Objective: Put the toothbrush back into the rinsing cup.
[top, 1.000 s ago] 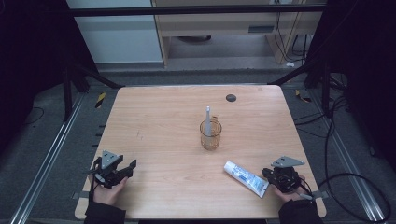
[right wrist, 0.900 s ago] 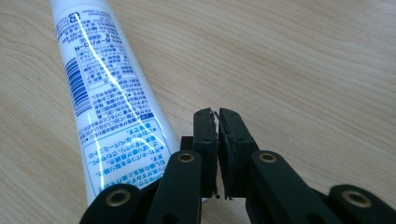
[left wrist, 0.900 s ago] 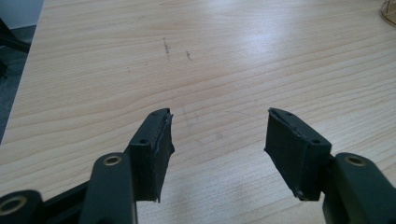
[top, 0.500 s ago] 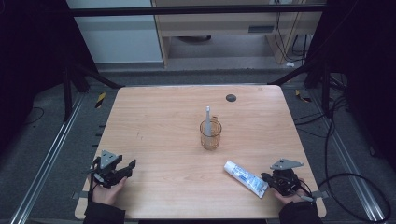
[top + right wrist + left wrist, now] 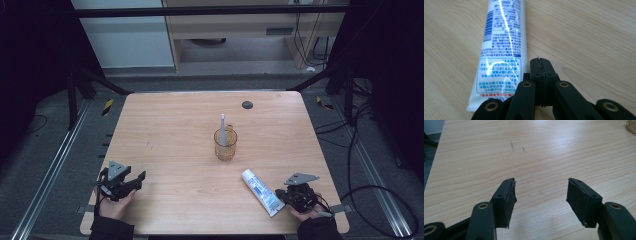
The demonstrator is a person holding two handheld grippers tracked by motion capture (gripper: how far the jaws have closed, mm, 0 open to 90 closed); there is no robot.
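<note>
Dark flooring and trailing cables surround our pale wooden worktop (image 5: 175, 130), with a cabinet beyond its far edge. We hold our left gripper (image 5: 131, 181) at the near left corner, its jaws spread wide with nothing between them; in the left gripper view (image 5: 541, 192) we see bare wood grain through the gap. We hold our right gripper (image 5: 284, 194) at the near right corner, jaws pressed flat together and gripping nothing, as the right gripper view (image 5: 541, 62) makes plain. Just beside its closed tips lies the white toothpaste tube (image 5: 260, 192), flat on the worktop near the near edge, its crimped end towards us; in the right gripper view the tube (image 5: 501, 50) runs alongside the jaws' left flank, very close, though we cannot tell whether they touch. Near the middle stands an amber glass cup (image 5: 225, 145) holding an upright toothbrush (image 5: 222, 124). A small dark disc (image 5: 247, 104) sits by the far edge.
</note>
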